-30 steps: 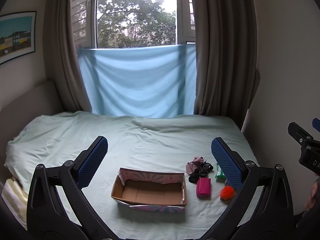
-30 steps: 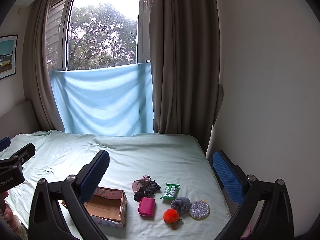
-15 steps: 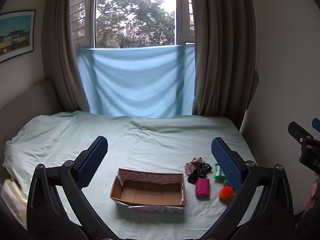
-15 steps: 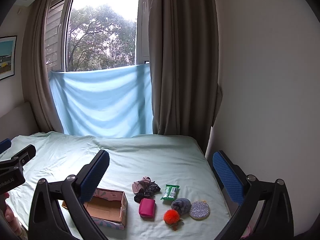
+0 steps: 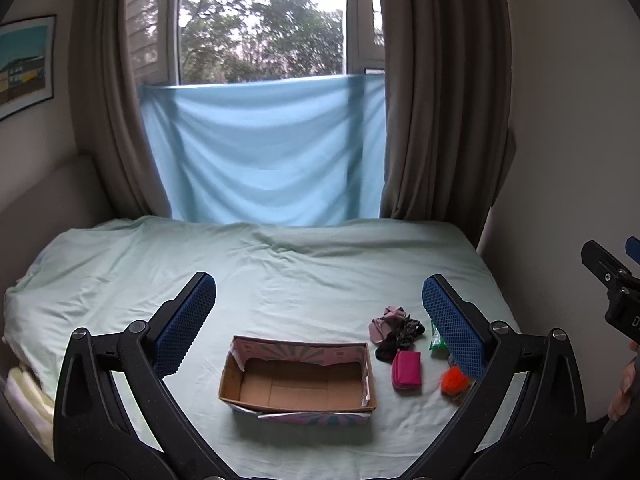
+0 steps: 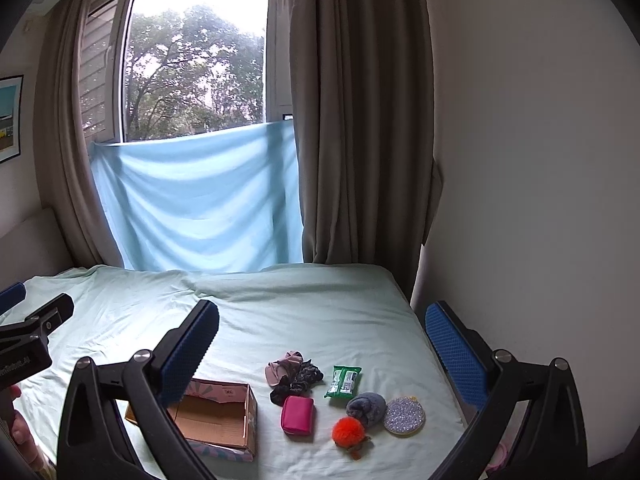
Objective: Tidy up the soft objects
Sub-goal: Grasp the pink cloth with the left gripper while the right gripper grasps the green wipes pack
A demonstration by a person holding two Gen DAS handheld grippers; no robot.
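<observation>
Left view: blue-padded left gripper finger covers most of green wipes packet, part of orange fluffy pompom. Right view: right gripper's left finger hides open cardboard box corner.

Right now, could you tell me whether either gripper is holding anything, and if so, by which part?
Nothing is held. The left gripper and right gripper are both open and empty above the bed.
</observation>
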